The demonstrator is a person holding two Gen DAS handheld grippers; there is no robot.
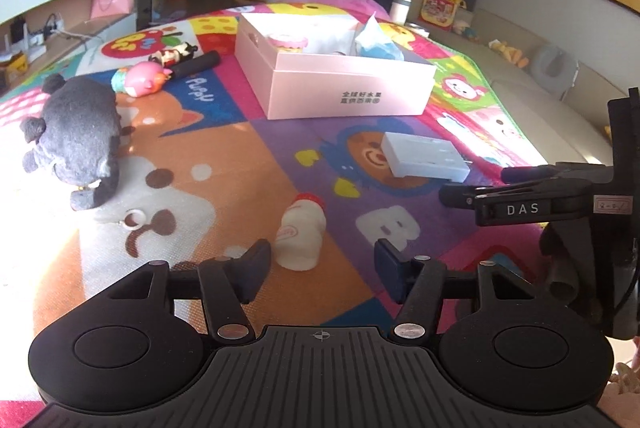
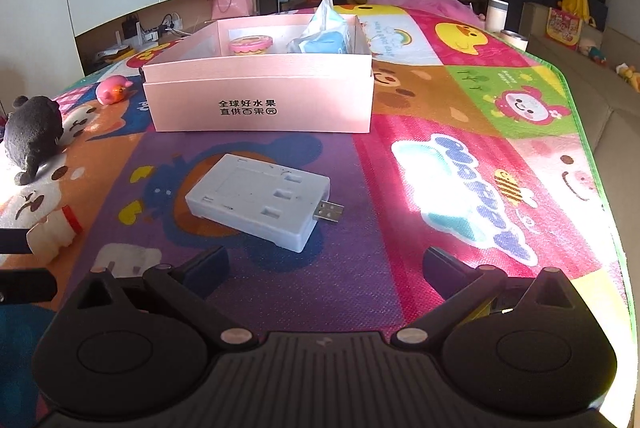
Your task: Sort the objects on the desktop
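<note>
Sorting is midway: pink box (image 2: 256, 100) already holds a tissue pack (image 2: 324, 36). Left tool (image 1: 320, 264), part open and empty, frames the small bottle (image 1: 300, 232) lying on the worktop (image 2: 400, 268); next, advance and close. Right tool (image 2: 324, 268) gapes wide near the grey USB hub (image 2: 260, 200).

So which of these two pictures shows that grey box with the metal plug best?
The right wrist view: the grey box lies close and central, plug and slots clear. The left wrist view shows it farther off to the right, plug barely visible.
</note>
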